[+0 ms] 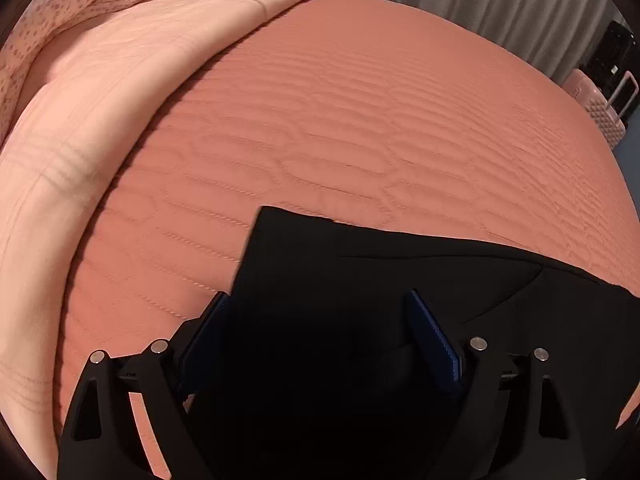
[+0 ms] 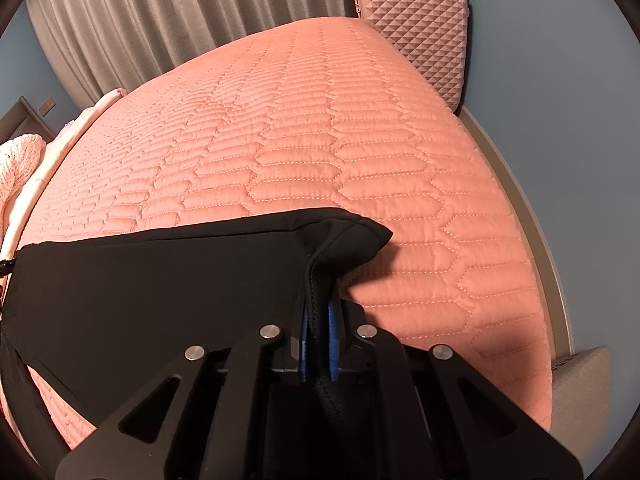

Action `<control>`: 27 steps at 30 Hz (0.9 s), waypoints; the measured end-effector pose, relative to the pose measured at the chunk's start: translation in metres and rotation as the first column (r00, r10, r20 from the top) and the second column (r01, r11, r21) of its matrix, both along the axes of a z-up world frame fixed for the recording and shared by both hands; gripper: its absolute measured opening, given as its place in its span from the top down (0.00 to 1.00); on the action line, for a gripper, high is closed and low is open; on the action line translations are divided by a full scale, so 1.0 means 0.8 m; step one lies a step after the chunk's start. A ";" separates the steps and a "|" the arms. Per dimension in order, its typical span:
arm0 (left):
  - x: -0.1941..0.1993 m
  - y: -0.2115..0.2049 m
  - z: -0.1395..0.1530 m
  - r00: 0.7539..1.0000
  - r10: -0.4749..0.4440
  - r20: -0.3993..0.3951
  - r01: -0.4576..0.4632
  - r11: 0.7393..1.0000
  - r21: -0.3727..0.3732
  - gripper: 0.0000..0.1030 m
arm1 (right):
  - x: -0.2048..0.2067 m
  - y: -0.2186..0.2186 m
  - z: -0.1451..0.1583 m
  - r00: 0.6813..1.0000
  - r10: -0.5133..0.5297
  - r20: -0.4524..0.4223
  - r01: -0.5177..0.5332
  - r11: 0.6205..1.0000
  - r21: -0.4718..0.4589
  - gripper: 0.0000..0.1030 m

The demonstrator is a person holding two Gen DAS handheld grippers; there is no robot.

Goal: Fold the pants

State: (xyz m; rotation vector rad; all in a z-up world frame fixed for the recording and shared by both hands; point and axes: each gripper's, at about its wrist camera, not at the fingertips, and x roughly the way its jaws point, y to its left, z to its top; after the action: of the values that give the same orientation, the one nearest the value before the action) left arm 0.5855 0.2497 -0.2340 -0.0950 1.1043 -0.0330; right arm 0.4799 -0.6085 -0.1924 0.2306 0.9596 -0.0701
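Black pants (image 1: 360,280) lie on a pink quilted bed (image 1: 340,120). In the left wrist view my left gripper (image 1: 316,304) is open, its blue-padded fingers (image 1: 434,340) wide apart over the near part of the pants, nothing held between them. In the right wrist view the pants (image 2: 160,280) spread leftward across the bed (image 2: 320,140). My right gripper (image 2: 318,312) is shut on a bunched hem of the pants, pinched between the blue pads (image 2: 305,332), and the cloth end (image 2: 352,232) sticks up past the fingertips.
A folded pale pink blanket (image 1: 80,140) and a floral pillow (image 1: 60,12) lie along the bed's left side. A pink hard-shell suitcase (image 2: 416,20) stands beyond the bed's far corner. Grey curtains (image 2: 160,20) hang behind. The bed's right edge (image 2: 532,240) borders a blue wall.
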 end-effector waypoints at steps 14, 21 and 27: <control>-0.081 0.028 0.117 0.964 -0.006 0.266 0.062 0.977 -0.203 0.92 | -0.053 0.019 0.103 0.984 0.013 0.179 -0.010 1.000 -0.019 0.95; -0.225 0.057 0.191 0.887 -0.095 0.452 0.240 0.931 -0.275 0.92 | -0.173 0.043 0.212 0.946 0.084 0.314 -0.080 0.996 -0.026 0.95; -0.372 0.093 0.192 0.869 -0.104 0.484 0.291 0.898 -0.329 0.90 | -0.305 0.055 0.237 0.948 0.086 0.305 -0.068 0.995 -0.069 0.94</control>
State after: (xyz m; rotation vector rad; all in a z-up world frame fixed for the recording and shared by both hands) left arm 0.2875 0.3239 -0.0805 -0.3170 0.6151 -0.4506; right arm 0.2359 -0.5646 -0.0030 0.1448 0.6533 0.0106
